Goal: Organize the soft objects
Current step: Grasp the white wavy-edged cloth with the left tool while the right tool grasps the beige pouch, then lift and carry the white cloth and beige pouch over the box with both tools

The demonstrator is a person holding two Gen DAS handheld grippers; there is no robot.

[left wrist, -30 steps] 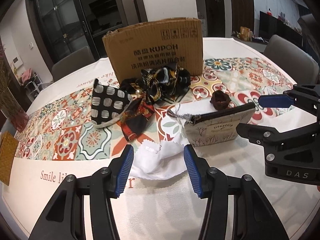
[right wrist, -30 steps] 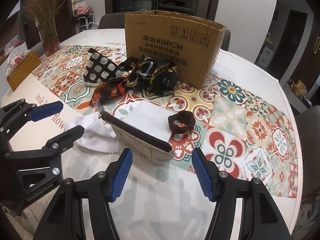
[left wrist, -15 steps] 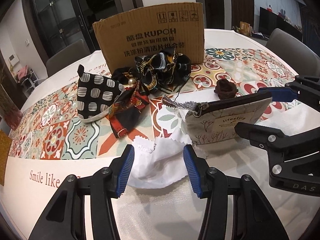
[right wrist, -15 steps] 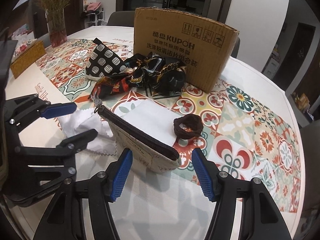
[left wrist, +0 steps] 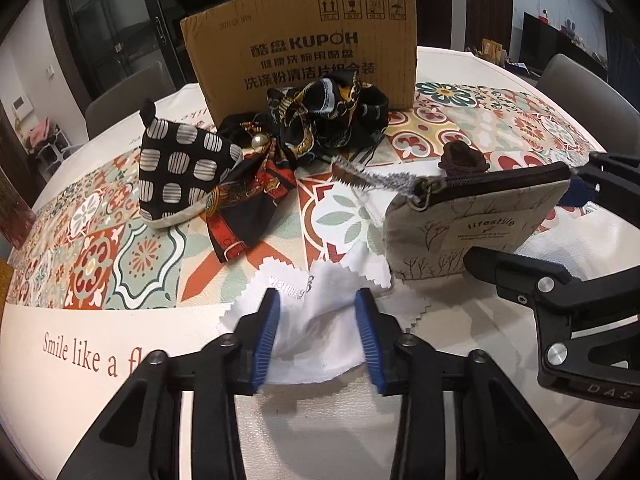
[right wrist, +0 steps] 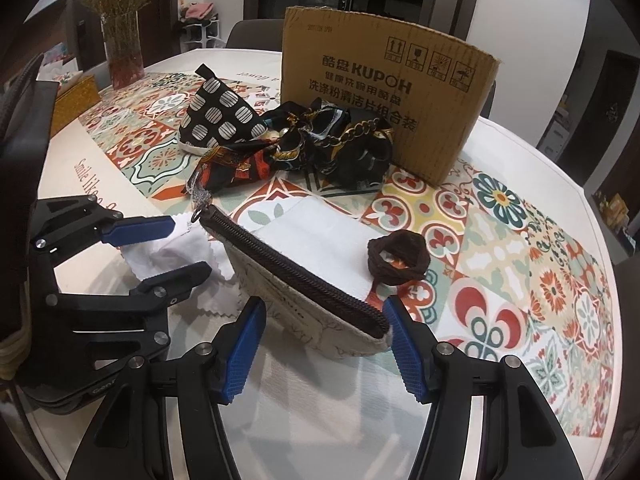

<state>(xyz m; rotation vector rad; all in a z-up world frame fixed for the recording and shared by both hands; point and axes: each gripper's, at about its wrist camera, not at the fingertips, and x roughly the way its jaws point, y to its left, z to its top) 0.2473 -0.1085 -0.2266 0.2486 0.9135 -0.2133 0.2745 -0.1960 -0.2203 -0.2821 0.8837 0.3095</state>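
On a round table (left wrist: 100,392) spread with a patterned tile-print cloth, two hand-held grippers work the near edge of a scatter of soft goods. The left gripper (left wrist: 316,328) straddles a crumpled white cloth (left wrist: 316,304) with pinked edges; its jaws have just been closing, the blue pads now at the fabric's bunched sides, though whether they pinch it yet cannot be told. Just right of it, the right gripper (right wrist: 324,336) brackets the end of a cream pouch (right wrist: 304,312) with a dark zipper — the right pad touching its corner, the left pad standing clear, so the jaws are apart and the pouch is not clamped. The pouch stands on its edge, its tasselled zipper pull pointing toward the far left.

A brown scrunchie (right wrist: 398,256) lies beyond the pouch to the right, on a white square of the cloth. Farther back, a black pouch with pale dots (left wrist: 180,172) sits at the left, touching a red-and-black scarf (left wrist: 244,208); beside that a black-and-gold scarf (left wrist: 328,120) is heaped against the front of an upright cardboard box (left wrist: 304,40) — the box stands at the far middle of the table. A glass vase (right wrist: 122,48) of dried flowers stands at the far left edge.
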